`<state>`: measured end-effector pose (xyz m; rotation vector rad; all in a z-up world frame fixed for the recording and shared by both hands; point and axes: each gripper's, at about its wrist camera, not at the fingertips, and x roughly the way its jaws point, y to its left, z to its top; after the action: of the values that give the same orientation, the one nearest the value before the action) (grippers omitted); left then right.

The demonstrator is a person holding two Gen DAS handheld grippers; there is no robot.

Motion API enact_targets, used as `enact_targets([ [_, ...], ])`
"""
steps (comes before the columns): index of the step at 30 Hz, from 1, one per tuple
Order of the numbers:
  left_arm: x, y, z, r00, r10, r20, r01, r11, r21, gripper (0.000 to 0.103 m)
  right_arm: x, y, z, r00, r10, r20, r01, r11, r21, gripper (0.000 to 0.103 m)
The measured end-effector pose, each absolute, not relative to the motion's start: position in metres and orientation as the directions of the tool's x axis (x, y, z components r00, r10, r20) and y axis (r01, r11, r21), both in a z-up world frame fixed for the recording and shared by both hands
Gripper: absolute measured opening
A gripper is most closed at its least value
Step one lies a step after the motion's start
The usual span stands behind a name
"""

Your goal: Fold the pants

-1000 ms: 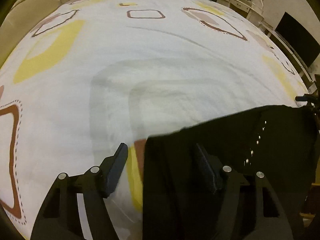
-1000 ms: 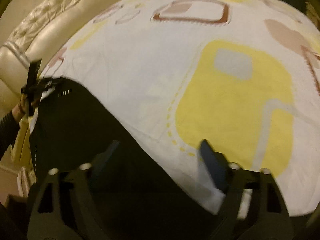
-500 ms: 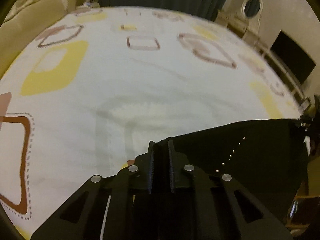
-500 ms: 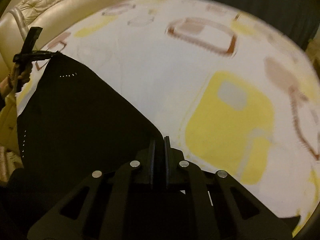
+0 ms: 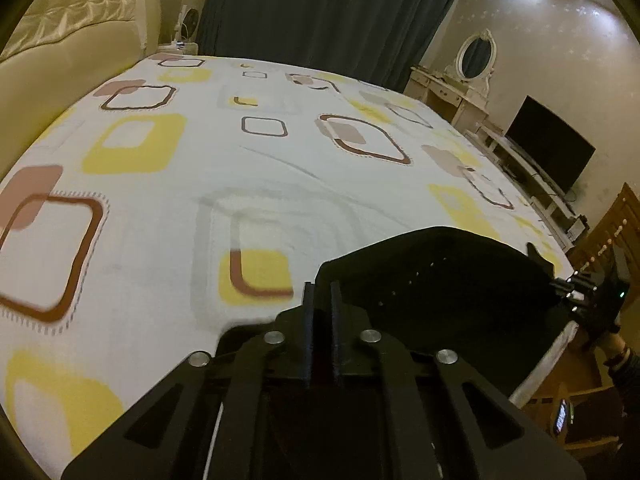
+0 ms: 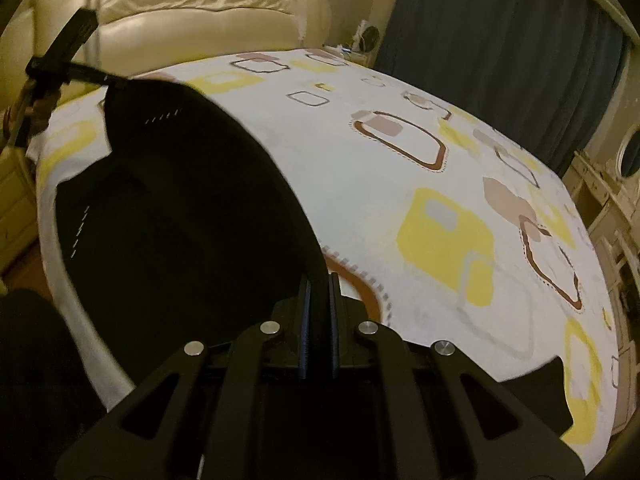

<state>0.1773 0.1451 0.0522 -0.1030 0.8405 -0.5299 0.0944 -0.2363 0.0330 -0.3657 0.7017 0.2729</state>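
Note:
Black pants (image 5: 432, 280) hang lifted above a bed with a white sheet (image 5: 280, 168) printed with yellow and brown squares. My left gripper (image 5: 320, 292) is shut on one corner of the pants. My right gripper (image 6: 320, 284) is shut on the other corner of the pants (image 6: 180, 208). The cloth arches between the two grippers, and its lower part trails onto the sheet near the bed's front edge. The right gripper shows far right in the left wrist view (image 5: 576, 292); the left gripper shows top left in the right wrist view (image 6: 64, 68).
A cream padded headboard (image 6: 192, 12) stands at the bed's left end. Dark curtains (image 5: 320, 12) hang behind the bed. A white dresser with an oval mirror (image 5: 472, 68) and a TV (image 5: 548, 144) line the right wall.
Both grippers closed on the pants' corners and lifted them up off the sheet. The cloth now arches in the air between them.

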Motion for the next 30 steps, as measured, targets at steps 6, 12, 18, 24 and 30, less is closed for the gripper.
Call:
enact_targets([
  [6,0.126,0.162,0.028,0.527,-0.486,-0.697,0.367,0.870,-0.329,0.006,0.050,-0.227,0.009,0.696,0.129,-0.706,-0.401,0.886,-0.234,0.007],
  [12,0.100,0.175,-0.008,0.481,-0.482,-0.732,0.318,0.874,-0.367,0.006,0.021,-0.211,-0.026,0.645,0.103,-0.757,-0.443,0.858,-0.260,0.007],
  [18,0.081,0.186,-0.037,0.458,-0.468,-0.756,0.279,0.883,-0.378,0.006,0.011,-0.210,-0.043,0.624,0.093,-0.776,-0.435,0.866,-0.246,0.007],
  [24,0.076,0.193,-0.052,0.445,-0.478,-0.757,0.258,0.878,-0.403,0.007,0.007,-0.212,-0.046,0.621,0.105,-0.776,-0.413,0.886,-0.211,0.007],
  [30,0.062,0.194,-0.047,0.476,-0.463,-0.748,0.258,0.886,-0.384,0.015,0.000,-0.225,-0.040,0.609,0.175,-0.773,-0.371,0.925,-0.083,0.021],
])
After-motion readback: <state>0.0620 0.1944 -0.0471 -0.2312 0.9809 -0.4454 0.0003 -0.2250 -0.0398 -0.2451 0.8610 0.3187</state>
